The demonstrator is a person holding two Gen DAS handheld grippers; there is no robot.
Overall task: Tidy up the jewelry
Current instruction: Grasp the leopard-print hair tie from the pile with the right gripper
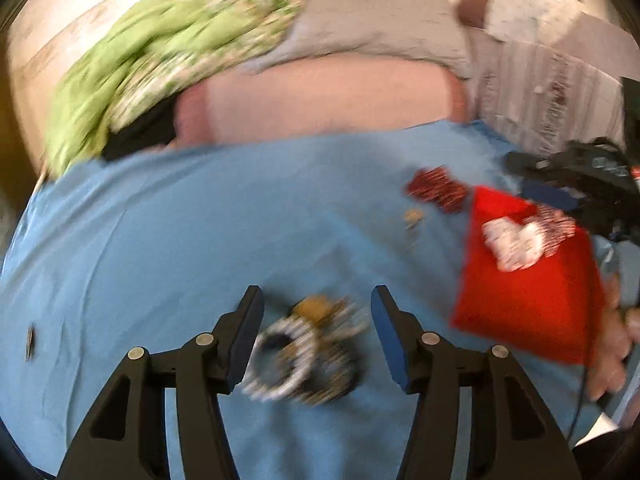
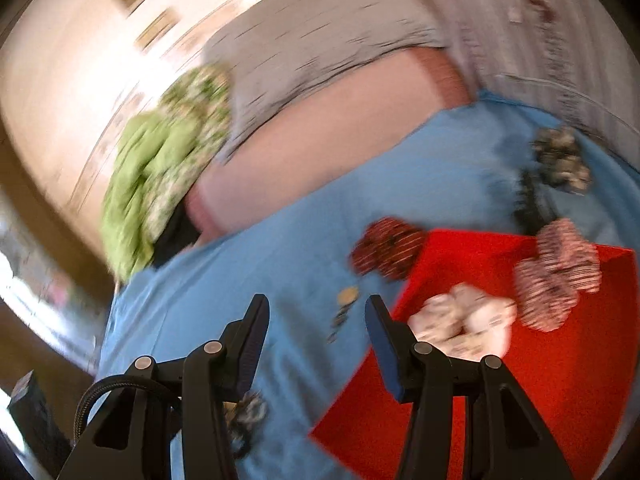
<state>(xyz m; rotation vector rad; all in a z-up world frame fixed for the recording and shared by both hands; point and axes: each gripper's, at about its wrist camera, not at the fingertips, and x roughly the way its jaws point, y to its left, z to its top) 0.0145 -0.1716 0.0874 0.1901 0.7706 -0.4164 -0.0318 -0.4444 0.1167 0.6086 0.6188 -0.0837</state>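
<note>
Both views motion-blurred; fine detail of the jewelry unreadable.

Left wrist view. Left gripper (image 1: 317, 312): jaws spread wide, nothing pinched. Between the jaws, low on the blue cloth (image 1: 160, 240), lies a bangle cluster (image 1: 304, 354): one white-beaded ring, darker rings overlapping it, a gold-brown piece at the far edge. Contact between fingers and bangles: cannot tell, looks apart. Ahead and right of the jaws, a small gold piece (image 1: 414, 216) on the cloth. Farther ahead and right, dark red bangles (image 1: 438, 188) just beside the far corner of the red tray (image 1: 528, 316). The tray sits right of the right-hand jaw; white jewelry (image 1: 512, 246) and a red-and-white striped piece lie in it.

Right wrist view. Right gripper (image 2: 317, 314): jaws spread, empty. Behind the left-hand jaw, partly hidden by it, a dark-and-white jewelry bit (image 2: 250, 410) on the cloth. Just ahead between the jaws, the gold piece with a dark trailing part below it. Ahead and right, the dark red bangles touching the tray's far-left edge. Right of the right-hand jaw, the tray holds white jewelry and striped bangles (image 2: 560, 276). Far right beyond the tray, a dark mixed heap (image 2: 562, 160) on the cloth.
</note>
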